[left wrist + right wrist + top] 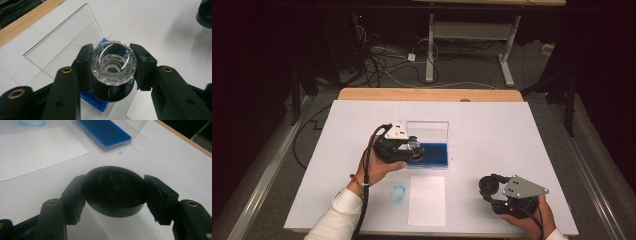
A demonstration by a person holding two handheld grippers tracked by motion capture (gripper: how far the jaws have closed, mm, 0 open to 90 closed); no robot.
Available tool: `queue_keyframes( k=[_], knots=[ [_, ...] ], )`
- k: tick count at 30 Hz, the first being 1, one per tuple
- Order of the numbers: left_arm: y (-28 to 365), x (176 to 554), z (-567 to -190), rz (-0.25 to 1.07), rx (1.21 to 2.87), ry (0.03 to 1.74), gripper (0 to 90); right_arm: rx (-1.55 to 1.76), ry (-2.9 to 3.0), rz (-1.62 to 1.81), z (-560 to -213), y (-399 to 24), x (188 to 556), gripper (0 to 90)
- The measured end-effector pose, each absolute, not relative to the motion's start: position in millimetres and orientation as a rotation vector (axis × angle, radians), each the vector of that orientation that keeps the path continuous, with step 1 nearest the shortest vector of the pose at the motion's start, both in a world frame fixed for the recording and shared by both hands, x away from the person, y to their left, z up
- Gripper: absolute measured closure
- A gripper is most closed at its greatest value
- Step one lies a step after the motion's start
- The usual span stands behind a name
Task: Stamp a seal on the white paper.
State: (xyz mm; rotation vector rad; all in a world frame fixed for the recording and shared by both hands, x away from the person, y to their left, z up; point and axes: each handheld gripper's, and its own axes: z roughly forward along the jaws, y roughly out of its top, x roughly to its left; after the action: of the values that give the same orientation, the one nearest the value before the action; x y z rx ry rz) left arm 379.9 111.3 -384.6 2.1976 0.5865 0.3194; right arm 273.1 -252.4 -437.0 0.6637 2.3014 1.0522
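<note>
My left gripper (113, 72) is shut on a stamp: its pads squeeze the clear faceted knob (113, 62), and the stamp's black round base hangs below. It hovers over the blue ink pad (435, 154), whose clear lid (428, 131) stands upright behind it. In the high view the left gripper (413, 149) is at the pad's left end. My right gripper (115, 195) is shut on a black round cap (115, 187), held low over the table. It sits near the front right in the high view, right gripper (490, 188).
A white paper sheet (427, 200) lies in front of the ink pad, with a blue ink smear (398, 193) on the table to its left. A small blue spot (120, 152) marks the table beside the pad. White covering (512, 135) spreads over the wooden table.
</note>
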Motion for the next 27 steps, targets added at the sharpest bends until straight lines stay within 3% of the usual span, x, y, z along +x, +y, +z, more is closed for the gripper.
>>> queue_keyframes(
  k=[27],
  knots=[
    [94,340,-374,0.257,2.246,0.374,54.9,0.641,2.308,1.06,-435,-251,269,37.7]
  ],
)
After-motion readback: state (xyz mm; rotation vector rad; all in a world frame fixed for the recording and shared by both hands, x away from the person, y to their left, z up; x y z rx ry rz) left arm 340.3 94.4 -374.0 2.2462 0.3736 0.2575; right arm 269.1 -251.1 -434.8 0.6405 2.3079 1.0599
